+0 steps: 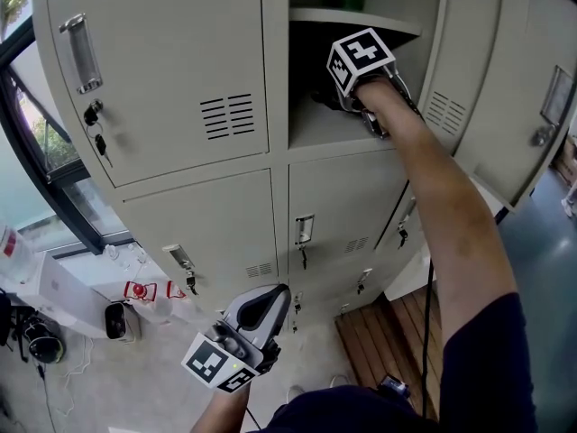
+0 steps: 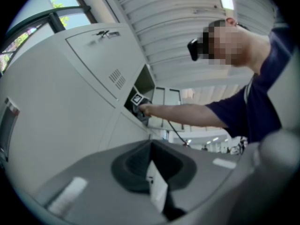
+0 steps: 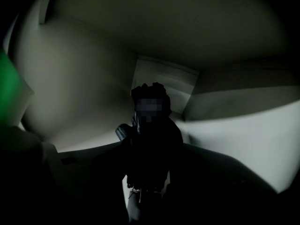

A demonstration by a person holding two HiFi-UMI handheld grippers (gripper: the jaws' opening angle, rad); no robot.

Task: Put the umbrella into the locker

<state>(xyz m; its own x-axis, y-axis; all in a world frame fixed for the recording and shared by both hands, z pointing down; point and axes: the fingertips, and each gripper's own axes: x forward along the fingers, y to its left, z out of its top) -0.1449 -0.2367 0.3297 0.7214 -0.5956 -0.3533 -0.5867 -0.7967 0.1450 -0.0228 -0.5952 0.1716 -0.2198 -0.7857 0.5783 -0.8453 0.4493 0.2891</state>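
Note:
The dark folded umbrella [image 3: 152,144] sits between the jaws of my right gripper [image 3: 149,184], which is shut on it inside the open locker compartment [image 1: 320,126]. In the head view the right gripper [image 1: 350,97] reaches into that compartment at arm's length, its marker cube outside the opening, and a dark bit of the umbrella [image 1: 325,100] shows beside it. My left gripper [image 1: 269,303] hangs low in front of the lower lockers, shut and holding nothing. The left gripper view looks up over its closed jaws [image 2: 154,175] at the right gripper [image 2: 139,104] in the locker.
The compartment's door [image 1: 505,88] stands open at the right. A shelf [image 1: 361,18] caps the compartment. Closed locker doors with keys [image 1: 95,129] fill the left and lower rows. A wooden pallet [image 1: 388,332] and floor clutter [image 1: 122,318] lie below.

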